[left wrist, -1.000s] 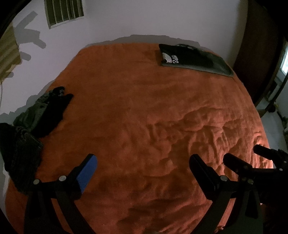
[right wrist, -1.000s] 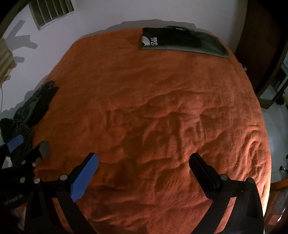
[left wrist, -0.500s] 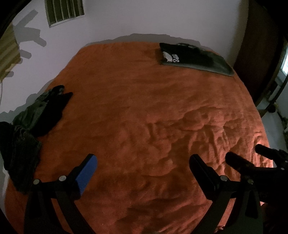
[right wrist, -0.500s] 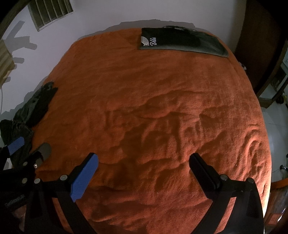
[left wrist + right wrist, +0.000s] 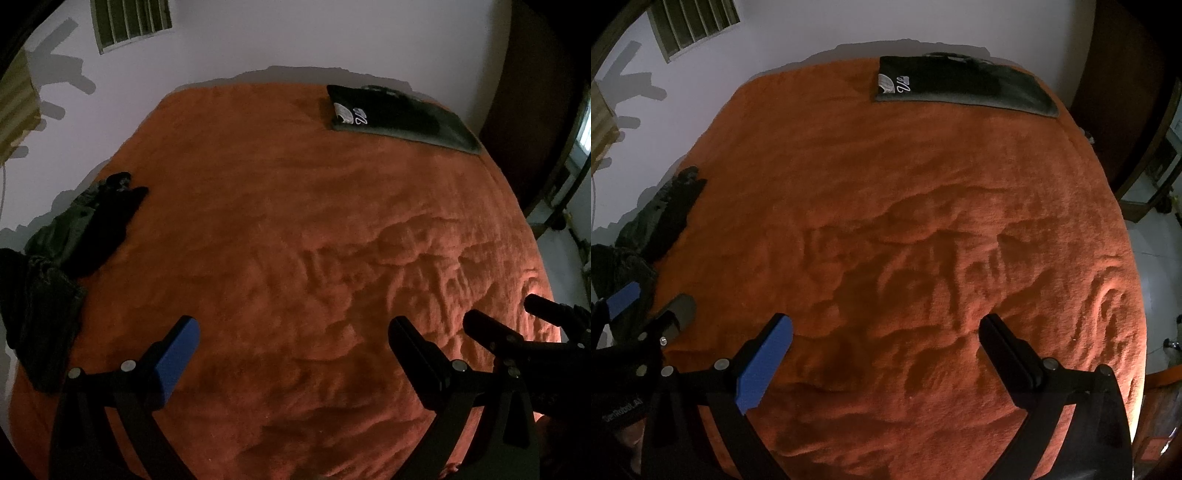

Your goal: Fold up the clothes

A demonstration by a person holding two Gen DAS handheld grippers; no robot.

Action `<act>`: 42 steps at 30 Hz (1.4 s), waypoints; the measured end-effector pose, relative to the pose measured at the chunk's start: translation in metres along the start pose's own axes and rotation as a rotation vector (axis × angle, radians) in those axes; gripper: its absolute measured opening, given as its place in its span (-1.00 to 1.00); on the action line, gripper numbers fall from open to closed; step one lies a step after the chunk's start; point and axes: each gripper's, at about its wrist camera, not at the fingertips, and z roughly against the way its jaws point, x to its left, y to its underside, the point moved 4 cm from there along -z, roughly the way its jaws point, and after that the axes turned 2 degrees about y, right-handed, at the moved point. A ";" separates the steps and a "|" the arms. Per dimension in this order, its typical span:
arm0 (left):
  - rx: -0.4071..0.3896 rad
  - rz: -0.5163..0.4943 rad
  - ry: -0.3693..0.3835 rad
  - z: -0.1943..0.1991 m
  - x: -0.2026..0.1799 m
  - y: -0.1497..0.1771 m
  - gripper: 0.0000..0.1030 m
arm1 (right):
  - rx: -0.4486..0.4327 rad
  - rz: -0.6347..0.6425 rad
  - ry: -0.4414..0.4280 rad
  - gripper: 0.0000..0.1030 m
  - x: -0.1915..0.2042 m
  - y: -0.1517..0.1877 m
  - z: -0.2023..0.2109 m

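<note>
A rumpled heap of dark clothes (image 5: 55,254) lies at the left edge of the orange bedspread (image 5: 295,229); the right wrist view shows the heap (image 5: 661,218) too. At the far right a folded black garment (image 5: 391,114) with a white print rests flat, also visible as the folded garment (image 5: 953,86). My left gripper (image 5: 293,336) hovers open over bare bedspread, nothing between its fingers. My right gripper (image 5: 886,336) is open and empty as well, hanging over the wrinkled middle of the bedspread (image 5: 905,221). Each gripper shows at the edge of the other's view.
A white wall with a vent (image 5: 129,22) runs behind the bed. A dark wooden door or wardrobe (image 5: 532,92) stands at the far right. Pale floor (image 5: 1156,258) lies past the bed's right edge.
Both grippers have drifted only slightly; the views are almost the same. Nothing was taken hold of or let go.
</note>
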 end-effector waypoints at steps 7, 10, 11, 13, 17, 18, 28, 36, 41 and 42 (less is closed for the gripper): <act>0.035 0.065 -0.004 -0.008 0.003 -0.001 0.99 | -0.005 -0.007 0.003 0.96 -0.003 -0.001 -0.004; 0.005 0.098 0.012 -0.006 0.007 -0.002 0.99 | -0.013 -0.012 0.008 0.96 -0.006 -0.001 -0.005; -0.003 0.106 0.020 -0.006 0.008 -0.002 0.99 | -0.014 -0.014 0.009 0.96 -0.006 -0.002 -0.005; -0.010 0.144 0.028 -0.006 0.012 -0.003 0.99 | -0.012 -0.020 0.008 0.96 -0.007 -0.003 -0.007; -0.038 0.276 0.150 -0.007 0.023 -0.003 0.99 | -0.016 -0.026 0.014 0.96 -0.009 -0.005 -0.010; -0.041 0.283 0.160 -0.008 0.025 -0.003 0.99 | -0.018 -0.026 0.016 0.96 -0.009 -0.005 -0.011; 0.015 0.171 0.205 -0.035 0.012 0.000 0.79 | -0.050 -0.016 0.026 0.96 -0.002 -0.010 -0.020; 0.024 0.274 0.237 -0.047 0.027 0.008 0.50 | -0.087 0.011 0.044 0.96 0.005 -0.015 -0.024; 0.010 0.234 0.202 -0.048 0.029 0.007 0.50 | -0.078 0.024 0.022 0.96 0.010 -0.015 -0.031; 0.008 0.225 0.199 -0.048 0.029 0.007 0.50 | -0.077 0.028 0.017 0.96 0.012 -0.015 -0.032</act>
